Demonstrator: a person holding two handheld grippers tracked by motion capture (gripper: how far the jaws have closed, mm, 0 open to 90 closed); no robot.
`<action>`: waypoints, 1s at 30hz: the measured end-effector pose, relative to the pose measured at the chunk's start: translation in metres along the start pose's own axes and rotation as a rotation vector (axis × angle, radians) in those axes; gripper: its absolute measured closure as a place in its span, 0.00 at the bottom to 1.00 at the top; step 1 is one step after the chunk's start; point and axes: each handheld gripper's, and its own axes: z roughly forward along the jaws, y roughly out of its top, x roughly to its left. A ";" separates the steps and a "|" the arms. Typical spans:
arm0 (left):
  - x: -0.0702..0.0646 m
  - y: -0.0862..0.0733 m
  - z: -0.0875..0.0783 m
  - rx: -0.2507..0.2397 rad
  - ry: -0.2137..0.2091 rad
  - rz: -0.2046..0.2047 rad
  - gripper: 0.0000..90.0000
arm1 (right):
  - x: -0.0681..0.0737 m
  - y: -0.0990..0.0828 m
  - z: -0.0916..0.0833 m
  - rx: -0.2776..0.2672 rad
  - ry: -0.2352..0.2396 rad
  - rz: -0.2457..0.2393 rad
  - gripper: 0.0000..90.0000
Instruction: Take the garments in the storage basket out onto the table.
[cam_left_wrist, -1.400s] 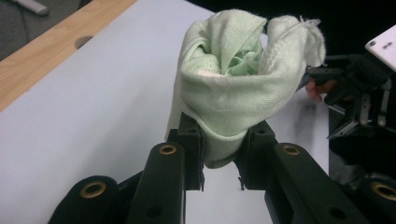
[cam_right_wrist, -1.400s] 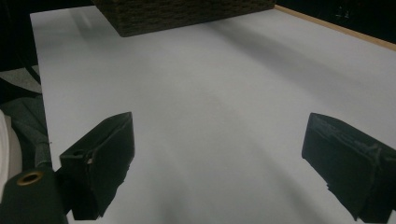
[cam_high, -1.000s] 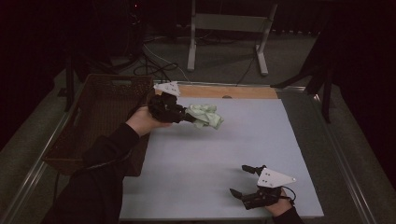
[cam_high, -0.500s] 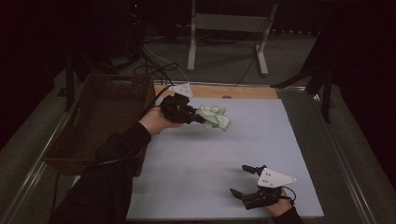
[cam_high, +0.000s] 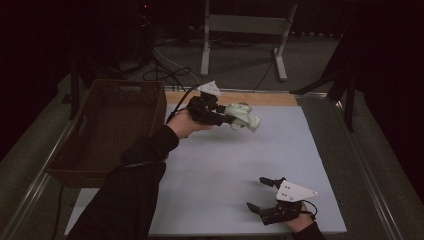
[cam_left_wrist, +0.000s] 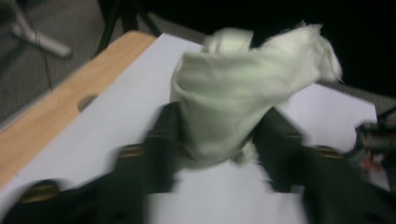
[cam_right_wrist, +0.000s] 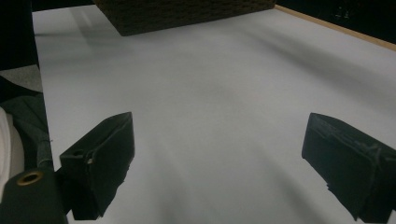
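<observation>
Change since earlier: the left gripper (cam_high: 226, 116) and the cloth (cam_high: 243, 116) it carries have been moved rightward, away from the basket (cam_high: 107, 131) and further over the white board (cam_high: 240, 165); the right gripper (cam_high: 265, 195) has been kept where it was at the near right.

Left gripper: held raised over the far part of the board by the left hand (cam_high: 184, 123), a dark sleeve (cam_high: 127, 185) being seen behind it; the jaws are closed on the cloth, which is pinched between them in the left gripper view.

Right gripper: rested low at the near right corner of the board; the jaws are spread wide apart with nothing between them, bare board being seen in the gap in the right gripper view.

Cloth: a pale green bundle (cam_left_wrist: 238, 102), crumpled and folded over itself, soft and matte, bulging out past the jaw tips; it is blurred in the left gripper view.

Basket: dark brown, woven, rectangular with upright walls, set at the far left just beside the board.

Board: flat, smooth, pale grey-white, rectangular.

Table edge: a strip of light wood (cam_high: 270, 99) is seen along the far side of the board.
</observation>
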 end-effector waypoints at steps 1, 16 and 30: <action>-0.001 0.002 0.002 0.013 0.017 -0.017 0.47 | 0.000 0.000 0.000 -0.001 -0.001 0.001 0.11; -0.009 -0.011 -0.008 0.041 -0.028 -0.079 0.00 | 0.000 0.000 0.000 -0.003 -0.002 0.001 0.11; -0.027 -0.026 -0.017 0.020 0.038 0.014 0.00 | 0.000 0.000 0.001 -0.003 0.001 -0.001 0.11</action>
